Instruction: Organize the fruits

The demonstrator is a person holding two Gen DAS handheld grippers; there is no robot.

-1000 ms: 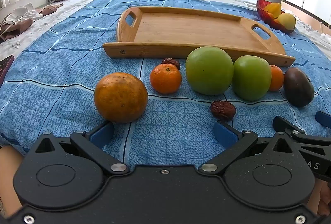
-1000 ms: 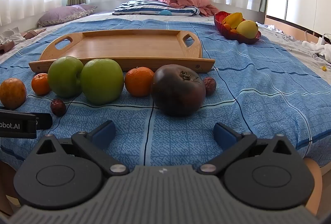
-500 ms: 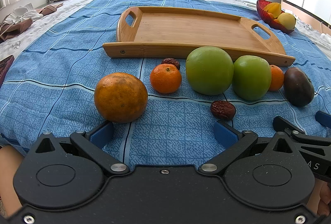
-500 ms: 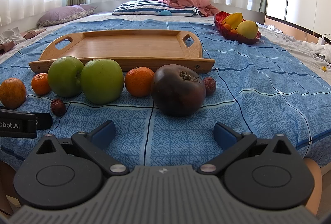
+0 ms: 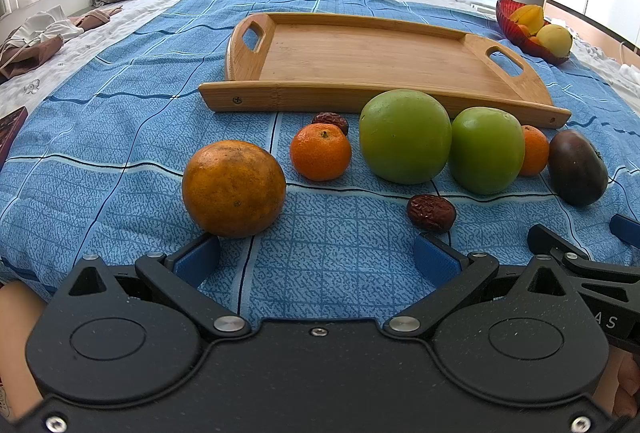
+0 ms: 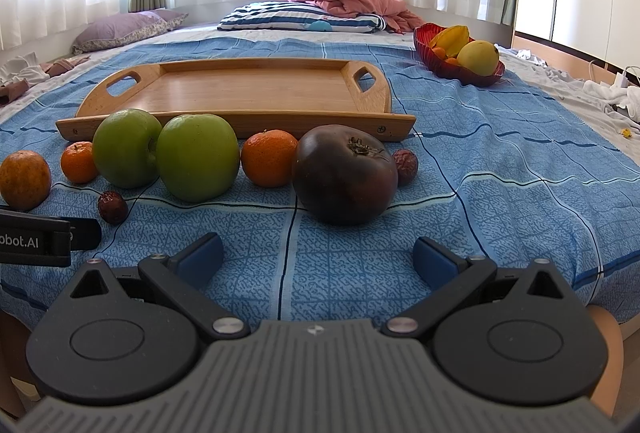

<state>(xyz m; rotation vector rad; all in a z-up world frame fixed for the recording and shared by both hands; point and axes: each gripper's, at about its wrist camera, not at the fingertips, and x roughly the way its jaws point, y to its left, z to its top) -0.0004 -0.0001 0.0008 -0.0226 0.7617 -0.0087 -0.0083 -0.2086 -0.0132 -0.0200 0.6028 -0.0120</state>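
small orange (image 5: pixel 535 150) half behind green apple (image 5: pixel 487 150) | book (image 5: pixel 11 129) cropped (left edge)

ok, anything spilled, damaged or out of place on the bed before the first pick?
Nothing stands out. The fruits sit in a loose row on the blue bedspread before the bare wooden tray. Both grippers, left and right, are open and hold nothing.
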